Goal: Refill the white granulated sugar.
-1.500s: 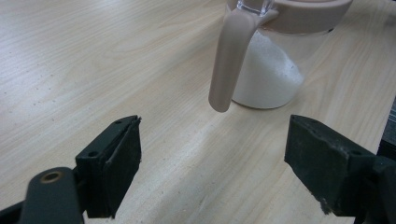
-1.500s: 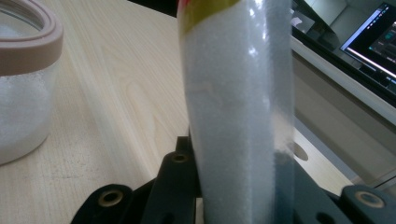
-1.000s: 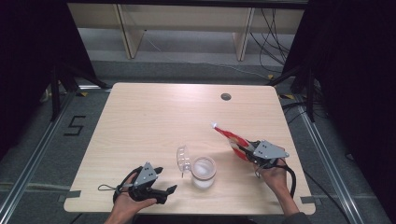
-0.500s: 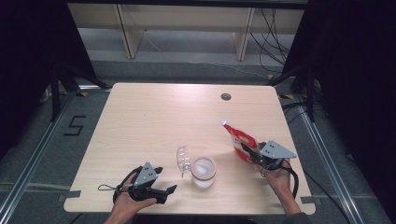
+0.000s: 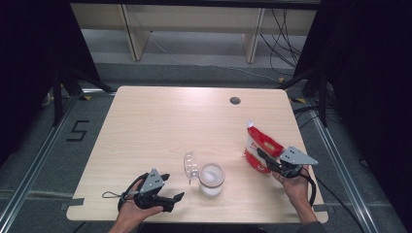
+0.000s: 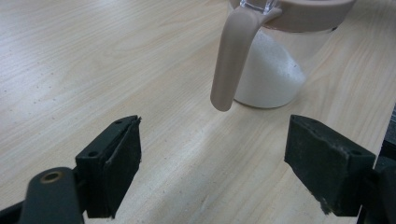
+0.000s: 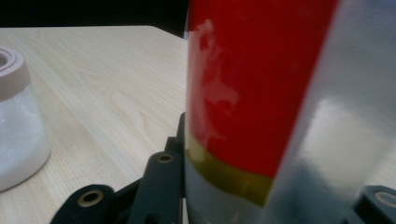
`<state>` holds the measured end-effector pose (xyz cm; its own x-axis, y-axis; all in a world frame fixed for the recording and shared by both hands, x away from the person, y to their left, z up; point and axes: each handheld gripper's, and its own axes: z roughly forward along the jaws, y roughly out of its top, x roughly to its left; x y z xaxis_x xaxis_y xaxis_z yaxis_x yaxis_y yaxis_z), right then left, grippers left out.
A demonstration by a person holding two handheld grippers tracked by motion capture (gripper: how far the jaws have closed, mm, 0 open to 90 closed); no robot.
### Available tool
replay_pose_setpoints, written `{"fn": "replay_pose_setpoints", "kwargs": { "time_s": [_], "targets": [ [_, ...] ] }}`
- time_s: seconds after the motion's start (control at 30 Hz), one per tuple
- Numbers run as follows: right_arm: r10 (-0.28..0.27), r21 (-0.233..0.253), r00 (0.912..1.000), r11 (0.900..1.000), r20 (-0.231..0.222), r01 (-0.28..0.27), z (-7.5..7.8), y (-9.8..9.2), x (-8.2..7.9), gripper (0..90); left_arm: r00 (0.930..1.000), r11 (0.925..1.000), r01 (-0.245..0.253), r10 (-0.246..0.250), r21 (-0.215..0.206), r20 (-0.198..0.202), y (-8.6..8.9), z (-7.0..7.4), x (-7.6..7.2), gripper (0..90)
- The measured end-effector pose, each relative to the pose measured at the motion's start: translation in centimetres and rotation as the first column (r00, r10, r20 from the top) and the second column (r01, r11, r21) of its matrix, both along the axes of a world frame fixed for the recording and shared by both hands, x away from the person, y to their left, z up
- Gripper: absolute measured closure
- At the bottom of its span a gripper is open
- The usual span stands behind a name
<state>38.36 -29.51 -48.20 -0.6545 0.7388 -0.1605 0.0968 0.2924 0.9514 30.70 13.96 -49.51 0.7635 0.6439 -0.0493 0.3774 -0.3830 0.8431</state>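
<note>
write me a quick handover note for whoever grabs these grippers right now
Left gripper: open, holding nothing, low over the near table edge, jaws aimed at the jar.
Right gripper: shut on the red pouch, held upright to the right of the jar.
Jar: near table centre, lid flipped open, white grains already inside.
Left: probably set the pouch down and close the lid.
</note>
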Motion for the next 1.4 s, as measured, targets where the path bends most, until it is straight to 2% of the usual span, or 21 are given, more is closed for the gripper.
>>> {"fn": "replay_pose_setpoints", "kwargs": {
  "time_s": [0.03,0.1,0.17,0.27,0.33,0.4,0.43,0.47,0.57,0.67,0.8,0.87,0.93,1.0,1.03,1.17,1.2,1.27,1.3,1.33,1.4],
  "targets": [
    [-0.005,0.017,1.0,1.0,-0.006,0.006,0.0,0.0,0.0,66.2,1.0,1.0,-0.003,0.003,-0.001,0.003,0.0,0.0,0.0,18.3],
    [0.003,0.04,0.9983,0.999,-0.058,0.0,0.2,-0.2,-0.2,61.6,1.0,1.0,0.001,-0.001,0.001,0.001,0.0,0.0,0.0,18.3],
    [-0.006,0.046,0.9991,0.999,-0.042,0.008,0.4,-0.3,-0.4,58.5,1.0,1.0,-0.005,0.005,-0.002,0.0,-0.1,-0.1,0.0,18.2],
    [-0.022,0.078,0.9966,0.997,-0.08,0.028,0.7,-0.3,-1.2,49.8,1.0,0.9999,-0.006,0.006,-0.011,0.003,0.0,0.0,0.0,18.3],
    [-0.023,0.099,0.9966,0.995,-0.079,0.03,1.0,-0.3,-1.5,45.3,0.9998,0.9996,-0.017,0.016,-0.022,-0.01,0.0,0.0,-0.1,18.3],
    [-0.055,0.057,0.996,0.997,-0.069,0.059,1.2,-0.2,-2.0,38.8,0.9998,0.9996,-0.018,0.017,-0.021,-0.01,-0.1,0.0,-0.1,18.3],
    [-0.063,0.055,0.9942,0.996,-0.087,0.068,1.2,-0.2,-2.3,37.4,0.9999,0.9999,-0.014,0.014,-0.009,-0.004,-0.1,0.0,-0.1,18.3],
    [-0.072,0.063,0.9926,0.995,-0.098,0.078,1.1,-0.1,-2.5,36.9,0.9997,0.9995,-0.023,0.023,-0.023,-0.01,-0.2,-0.1,-0.2,18.3],
    [-0.091,0.068,0.9916,0.993,-0.092,0.097,1.2,-0.5,-3.2,34.8,0.9999,0.9998,-0.015,0.015,-0.014,-0.008,-0.1,0.0,-0.1,18.3],
    [-0.119,0.078,0.9851,0.988,-0.124,0.129,1.3,-0.7,-4.0,33.7,0.9998,0.9996,-0.02,0.02,-0.021,-0.007,0.0,0.1,-0.1,18.2],
    [-0.165,0.061,0.9795,0.983,-0.116,0.172,1.4,-1.3,-5.1,32.7,0.9998,0.9996,-0.019,0.019,-0.021,-0.004,0.0,0.2,-0.1,18.3],
    [-0.163,0.084,0.9747,0.981,-0.153,0.177,1.3,-1.4,-5.8,32.6,0.9998,0.9993,-0.022,0.022,-0.03,0.0,-0.1,0.2,0.0,18.2],
    [-0.165,0.052,0.9745,0.983,-0.152,0.175,1.0,-1.5,-6.2,32.9,0.9996,0.9988,-0.027,0.027,-0.041,-0.003,-0.1,0.3,-0.1,18.2],
    [-0.179,0.037,0.9664,0.981,-0.184,0.189,1.0,-1.2,-6.9,32.8,0.9999,0.9994,-0.014,0.015,-0.031,0.005,0.2,0.4,0.1,18.2],
    [-0.168,0.022,0.9725,0.985,-0.161,0.174,0.9,-1.3,-6.9,32.8,0.9995,0.9986,-0.029,0.028,-0.044,-0.015,0.1,0.4,0.0,18.2],
    [-0.177,0.008,0.9659,0.983,-0.189,0.182,0.8,-0.9,-7.8,32.4,0.9992,0.9978,-0.037,0.036,-0.056,-0.018,0.1,0.6,-0.1,18.2],
    [-0.163,0.007,0.9679,0.986,-0.191,0.168,0.8,-0.9,-7.9,32.2,0.9993,0.9974,-0.031,0.03,-0.065,-0.02,0.0,0.7,0.0,18.3],
    [-0.169,0.003,0.9645,0.985,-0.203,0.173,0.7,-0.8,-8.3,32.2,0.9992,0.9969,-0.034,0.032,-0.071,-0.022,0.0,0.8,-0.1,18.2],
    [-0.185,0.017,0.9558,0.981,-0.228,0.194,0.7,-0.6,-8.7,32.1,0.9993,0.9968,-0.033,0.031,-0.072,-0.021,0.0,0.8,-0.1,18.2],
    [-0.165,0.004,0.9644,0.986,-0.207,0.169,0.7,-0.8,-8.6,32.1,0.9993,0.997,-0.033,0.032,-0.071,-0.019,0.0,0.9,-0.1,18.2],
    [-0.164,-0.002,0.9645,0.986,-0.207,0.167,0.7,-0.6,-9.0,32.0,0.9992,0.997,-0.036,0.035,-0.069,-0.019,0.0,1.0,-0.1,18.2]
  ]
}}
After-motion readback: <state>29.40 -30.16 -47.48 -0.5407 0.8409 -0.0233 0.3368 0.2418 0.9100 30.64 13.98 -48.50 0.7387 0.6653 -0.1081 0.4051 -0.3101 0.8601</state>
